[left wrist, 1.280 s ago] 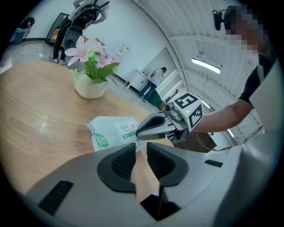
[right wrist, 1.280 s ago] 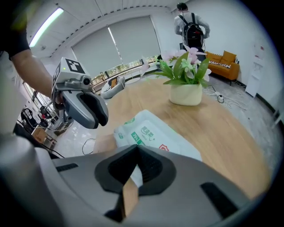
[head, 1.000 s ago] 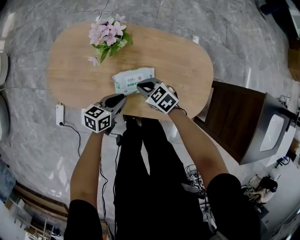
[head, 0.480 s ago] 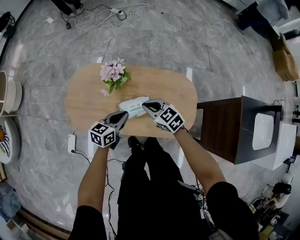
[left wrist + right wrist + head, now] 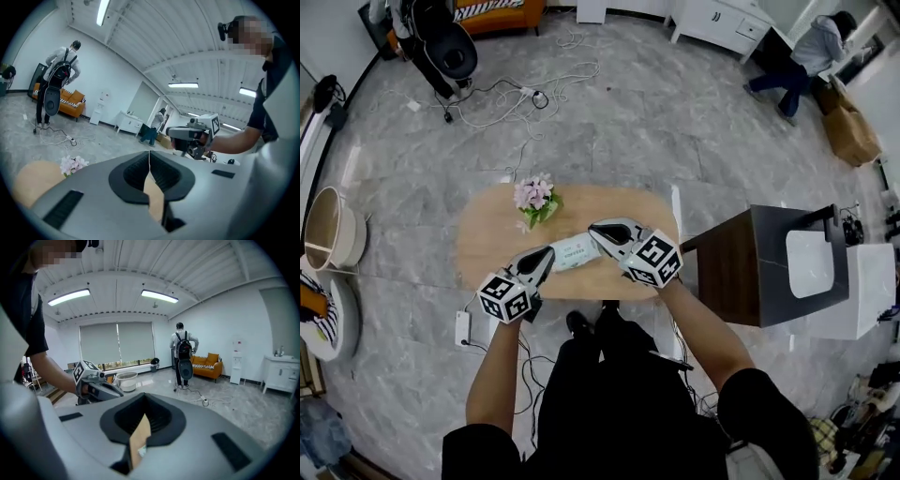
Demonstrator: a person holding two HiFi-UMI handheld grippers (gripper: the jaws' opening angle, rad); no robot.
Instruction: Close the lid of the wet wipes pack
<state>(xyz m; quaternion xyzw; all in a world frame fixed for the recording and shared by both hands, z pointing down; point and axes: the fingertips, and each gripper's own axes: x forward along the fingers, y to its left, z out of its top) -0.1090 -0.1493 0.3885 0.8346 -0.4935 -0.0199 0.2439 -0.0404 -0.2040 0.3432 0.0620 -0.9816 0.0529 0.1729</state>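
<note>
Grey marble floor is seen all round an oval wooden bench [image 5: 487, 246], with loose cables [image 5: 530, 94] lying on the floor beyond it. A dark cabinet [image 5: 741, 272] stands just beside the bench at the right, and a round basket [image 5: 330, 230] is set well apart at the left. A bunch of pink flowers [image 5: 534, 199] is placed on the far part of the bench.

The wipes pack [image 5: 575, 251] lies flat on the near part of the bench, between the two grippers. Whether its lid is up or down cannot be made out at this size.

The left gripper [image 5: 547, 254] is held low at the pack's left end, and the right gripper [image 5: 598, 231] is held over its right end. Contact with the pack cannot be judged. In the left gripper view the jaws are pressed together at the tips, with nothing pinched and only bench wood seen through the slit below. In the right gripper view the jaws are likewise closed on nothing, with bench wood and a sliver of the pack seen beneath.

Two people are seen far off in the room.
</note>
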